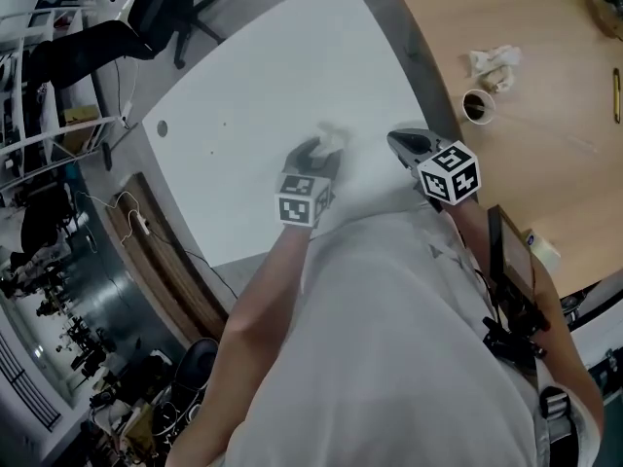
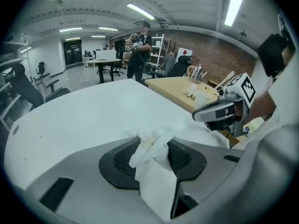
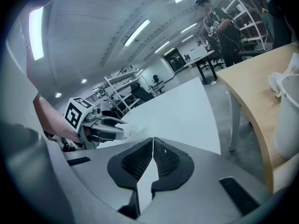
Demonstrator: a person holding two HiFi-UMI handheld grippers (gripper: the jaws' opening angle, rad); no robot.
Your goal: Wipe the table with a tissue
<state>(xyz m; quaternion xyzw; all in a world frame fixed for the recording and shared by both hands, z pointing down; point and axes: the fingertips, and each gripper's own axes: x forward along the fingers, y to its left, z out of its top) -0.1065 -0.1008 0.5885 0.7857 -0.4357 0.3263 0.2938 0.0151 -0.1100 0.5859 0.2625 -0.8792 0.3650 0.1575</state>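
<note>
Both above table (image 1: 253, 95), left gripper (image 1: 321, 152) angled down pinching tissue (image 1: 334, 135), right gripper (image 1: 393, 137) closed

White counter (image 1: 243, 95), rounded outline; a small round grommet (image 1: 162, 127) sits in the top near its left edge. A wooden counter (image 1: 545, 154) stands just beside it on the right, with a narrow strip of grey floor (image 1: 409, 37) showing between the two. On the wood lie a crumpled wad of paper (image 1: 494, 64), a small open cup (image 1: 477, 106) just beside it, and a thin yellow item (image 1: 616, 93) at the far right edge, too small to identify.
</note>
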